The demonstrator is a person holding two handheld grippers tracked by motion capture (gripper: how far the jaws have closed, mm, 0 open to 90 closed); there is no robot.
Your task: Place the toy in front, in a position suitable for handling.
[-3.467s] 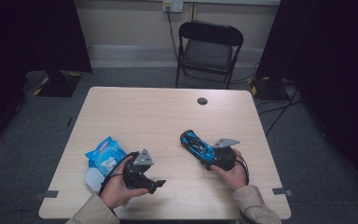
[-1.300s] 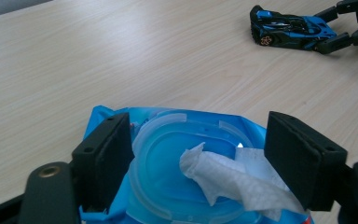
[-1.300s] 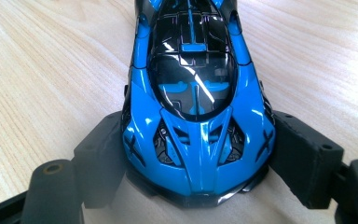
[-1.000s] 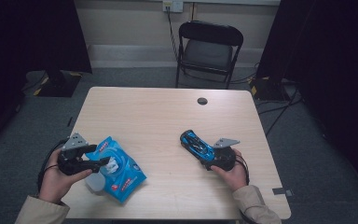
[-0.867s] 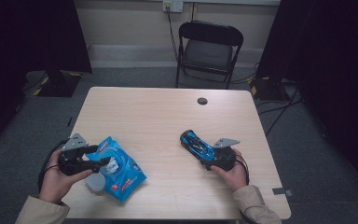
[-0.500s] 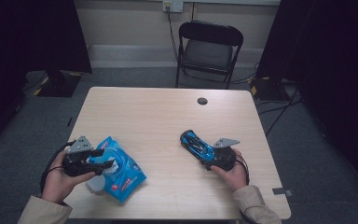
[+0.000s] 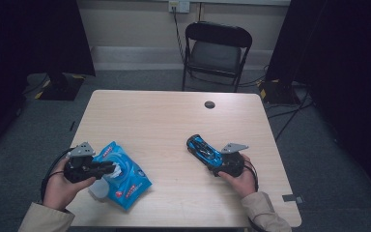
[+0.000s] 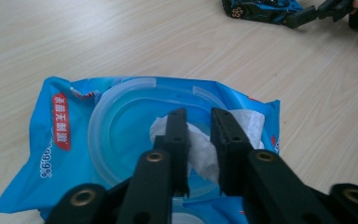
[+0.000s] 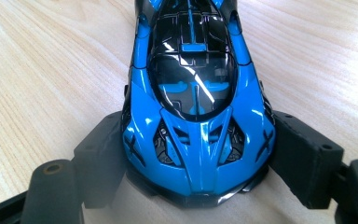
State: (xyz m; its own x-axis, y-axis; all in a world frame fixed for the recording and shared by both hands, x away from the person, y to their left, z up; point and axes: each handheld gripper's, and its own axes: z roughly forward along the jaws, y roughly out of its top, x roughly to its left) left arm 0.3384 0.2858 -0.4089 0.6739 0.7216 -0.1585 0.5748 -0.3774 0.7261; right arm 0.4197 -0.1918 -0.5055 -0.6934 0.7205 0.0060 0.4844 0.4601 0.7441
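Car nose cut off at twelve o'clock; wipe partly hidden behind jaws; pack cropped at six o'clock.

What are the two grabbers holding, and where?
The left gripper pinches the white wipe sticking out of the blue pack. The right gripper clamps the toy car by its sides.

Blue plastic wet-wipe pack with round translucent lid ring lies flat at the table's near left edge; a white wipe protrudes from its opening. Glossy blue-and-black toy sports car stands upright at right.
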